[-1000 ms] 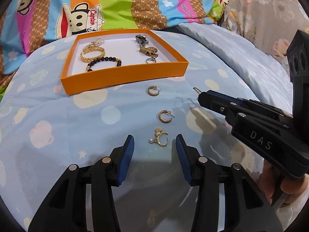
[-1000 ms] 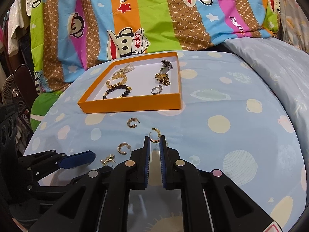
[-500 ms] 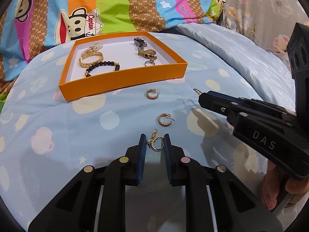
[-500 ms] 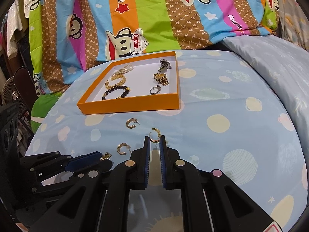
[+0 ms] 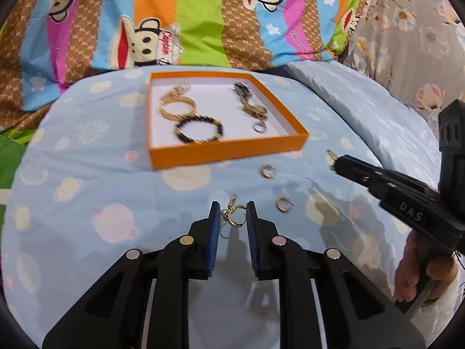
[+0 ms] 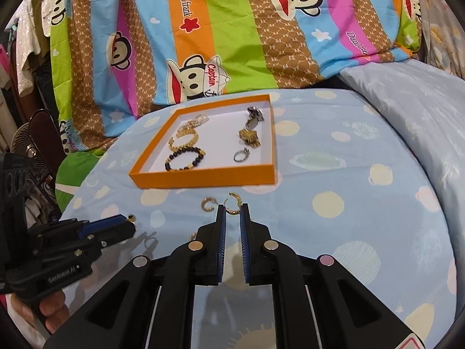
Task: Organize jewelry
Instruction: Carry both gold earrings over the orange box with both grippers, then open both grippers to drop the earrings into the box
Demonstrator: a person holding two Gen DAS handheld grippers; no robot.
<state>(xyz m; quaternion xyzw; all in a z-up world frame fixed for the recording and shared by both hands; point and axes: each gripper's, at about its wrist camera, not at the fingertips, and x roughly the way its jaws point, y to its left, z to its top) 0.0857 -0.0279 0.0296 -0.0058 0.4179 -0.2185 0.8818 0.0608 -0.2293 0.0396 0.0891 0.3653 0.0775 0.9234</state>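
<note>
On a bed (image 5: 87,180) covered in pale blue patterned sheets, the left gripper (image 5: 232,212) pinches a gold pearl earring (image 5: 234,215) between its blue pads, lifted clear of the sheet. The right gripper (image 6: 232,213), nearly closed, clamps a gold hoop earring (image 6: 232,203) at its fingertips. Two more gold earrings lie loose on the sheet: one (image 5: 268,171) just in front of the orange tray (image 5: 226,152), the other (image 5: 283,204) nearer the left gripper. Inside the tray rest a gold chain bracelet (image 5: 177,106), a dark beaded bracelet (image 5: 199,129), a silver ring (image 5: 259,128) and a watch (image 5: 250,101). A striped cartoon-monkey quilt (image 6: 232,35) is bunched up behind.
</note>
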